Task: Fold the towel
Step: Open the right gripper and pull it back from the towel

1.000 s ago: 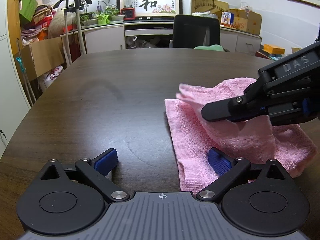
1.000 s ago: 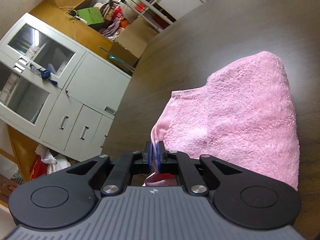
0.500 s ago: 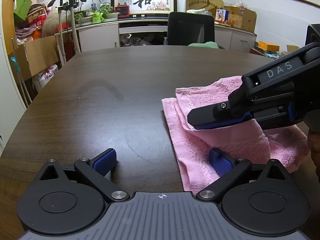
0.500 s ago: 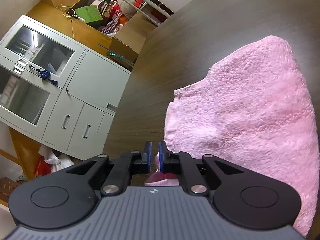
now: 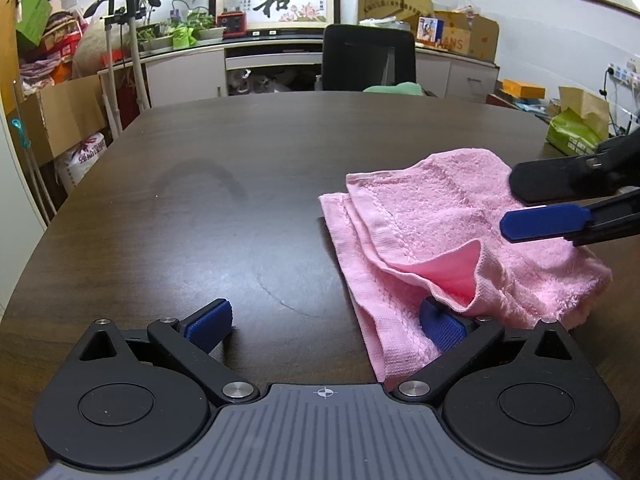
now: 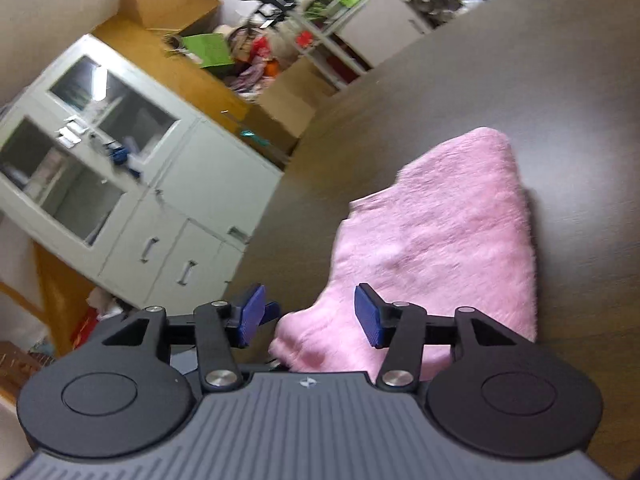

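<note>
Now, from the left wrist view, a pink towel is seen lying folded over itself on the right part of a dark wooden table. The left gripper is held wide apart, released; its left pad sits on bare wood, while its right pad is tucked under a loose flap at the towel's near edge, with nothing pinched. The right gripper is seen entering from the right, above the towel, its jaws parted and opening with no cloth between them.

From the right wrist view, which is blurred, the right gripper is shown with its blue pads spread. The towel is seen ahead on the table, its near end bunched between the pads but not squeezed. A white cabinet is seen beyond the table's edge.
</note>
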### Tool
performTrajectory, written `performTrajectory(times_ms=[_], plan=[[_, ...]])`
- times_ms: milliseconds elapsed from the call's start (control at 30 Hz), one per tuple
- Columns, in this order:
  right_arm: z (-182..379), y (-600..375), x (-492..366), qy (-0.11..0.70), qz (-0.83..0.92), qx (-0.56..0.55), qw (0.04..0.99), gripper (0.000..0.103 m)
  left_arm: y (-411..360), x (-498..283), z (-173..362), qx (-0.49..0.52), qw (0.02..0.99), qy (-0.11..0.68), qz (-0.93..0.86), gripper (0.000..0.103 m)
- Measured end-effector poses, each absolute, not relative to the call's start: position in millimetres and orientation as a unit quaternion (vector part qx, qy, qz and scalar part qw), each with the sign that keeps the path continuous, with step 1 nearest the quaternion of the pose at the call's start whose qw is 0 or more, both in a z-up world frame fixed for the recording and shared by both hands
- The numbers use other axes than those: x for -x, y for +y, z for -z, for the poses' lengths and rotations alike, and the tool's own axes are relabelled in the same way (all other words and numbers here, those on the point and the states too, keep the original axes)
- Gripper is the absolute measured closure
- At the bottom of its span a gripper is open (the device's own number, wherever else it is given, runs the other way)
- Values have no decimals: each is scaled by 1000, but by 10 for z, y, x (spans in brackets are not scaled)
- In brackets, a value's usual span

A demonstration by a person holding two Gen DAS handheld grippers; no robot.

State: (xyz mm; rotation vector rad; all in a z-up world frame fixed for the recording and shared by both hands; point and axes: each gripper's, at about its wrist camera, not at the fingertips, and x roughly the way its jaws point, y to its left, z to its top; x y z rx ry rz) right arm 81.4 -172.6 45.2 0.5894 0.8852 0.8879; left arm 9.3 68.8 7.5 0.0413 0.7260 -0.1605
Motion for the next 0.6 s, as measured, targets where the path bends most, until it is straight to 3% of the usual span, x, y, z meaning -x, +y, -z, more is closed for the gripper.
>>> performTrajectory(times_ms=[233,600], plan=[[-644,-1333,-590,377,-407,-92,827,39,844,29,-112,-40,937,334,100,1],[-742,-742,-82,296,-425,151,842,30,1157,50,-144,-24,944,322,68,1]])
